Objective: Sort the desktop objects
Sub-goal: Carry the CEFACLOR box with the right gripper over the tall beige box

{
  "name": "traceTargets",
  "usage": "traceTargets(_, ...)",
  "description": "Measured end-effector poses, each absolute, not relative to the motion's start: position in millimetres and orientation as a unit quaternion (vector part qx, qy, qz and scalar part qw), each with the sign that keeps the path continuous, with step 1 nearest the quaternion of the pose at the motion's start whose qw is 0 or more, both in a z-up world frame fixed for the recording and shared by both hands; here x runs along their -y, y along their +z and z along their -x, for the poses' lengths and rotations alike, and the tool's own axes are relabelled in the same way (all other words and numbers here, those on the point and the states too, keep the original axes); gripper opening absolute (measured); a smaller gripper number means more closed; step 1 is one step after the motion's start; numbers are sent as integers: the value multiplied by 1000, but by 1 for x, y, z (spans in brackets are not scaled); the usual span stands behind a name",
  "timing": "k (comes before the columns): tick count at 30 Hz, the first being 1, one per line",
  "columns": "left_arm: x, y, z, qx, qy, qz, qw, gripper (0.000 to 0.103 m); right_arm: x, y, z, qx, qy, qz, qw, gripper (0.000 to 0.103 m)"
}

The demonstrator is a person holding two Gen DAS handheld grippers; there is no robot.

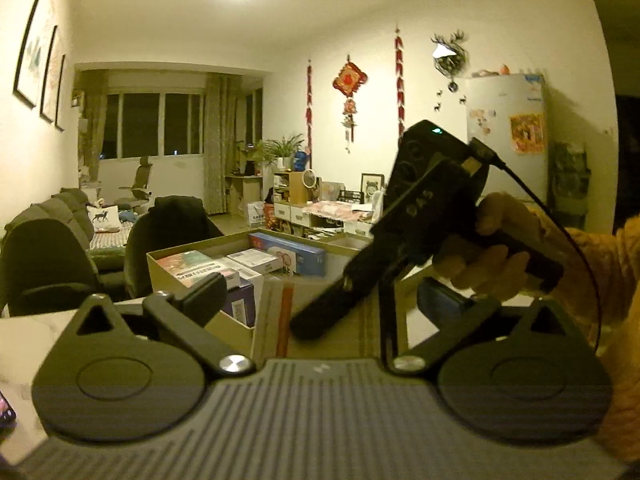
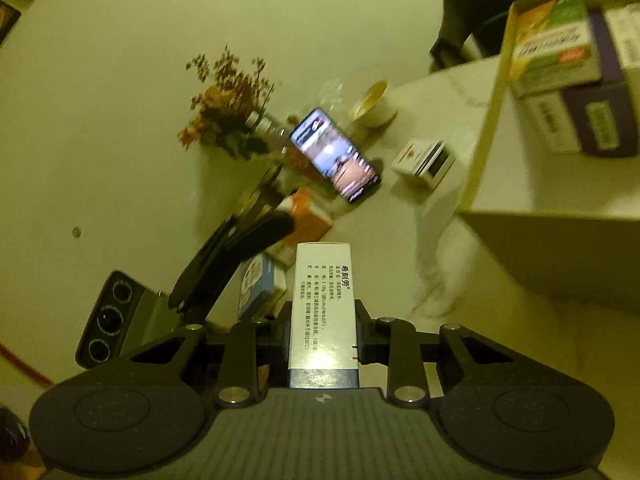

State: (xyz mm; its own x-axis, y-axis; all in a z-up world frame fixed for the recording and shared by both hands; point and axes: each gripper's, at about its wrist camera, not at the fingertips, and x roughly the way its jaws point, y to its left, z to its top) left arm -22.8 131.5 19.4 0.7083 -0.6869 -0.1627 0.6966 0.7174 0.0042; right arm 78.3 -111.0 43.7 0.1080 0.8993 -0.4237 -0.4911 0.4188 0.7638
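The right gripper [image 2: 324,320] is clamped on a narrow white medicine box with printed text and a dark blue end [image 2: 322,308], which stands lengthwise between its pads above the white marble-look tabletop [image 2: 492,288]. At two o'clock in the right wrist view sits an open beige cardboard box [image 2: 486,148] holding a green-and-orange carton [image 2: 554,46] and purple-edged packs. The left wrist view shows that cardboard box [image 1: 208,246] at twelve o'clock, packed with several cartons, a long blue box [image 1: 294,252] along its far side. The left gripper [image 1: 320,304] stands spread wide, nothing between its fingers.
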Motion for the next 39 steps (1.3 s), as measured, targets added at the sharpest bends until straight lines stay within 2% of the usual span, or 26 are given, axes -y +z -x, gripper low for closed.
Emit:
traceTargets(15, -147, -2, 3, -141, -283, 8, 949, 103, 192, 68, -164, -368, 332, -283, 821, 31)
traceTargets(22, -150, -17, -9, -186, -264, 18, 946, 103, 198, 55, -221, -375, 245, -289, 846, 31)
traceTargets(32, -136, -47, -52, -287, -246, -43, 925, 103, 186, 19, -293, -398, 148, -311, 850, 31)
traceTargets(39, -120, -67, -73, -313, -281, -92, 903, 103, 181, 2, -316, -395, 147, -346, 839, 31)
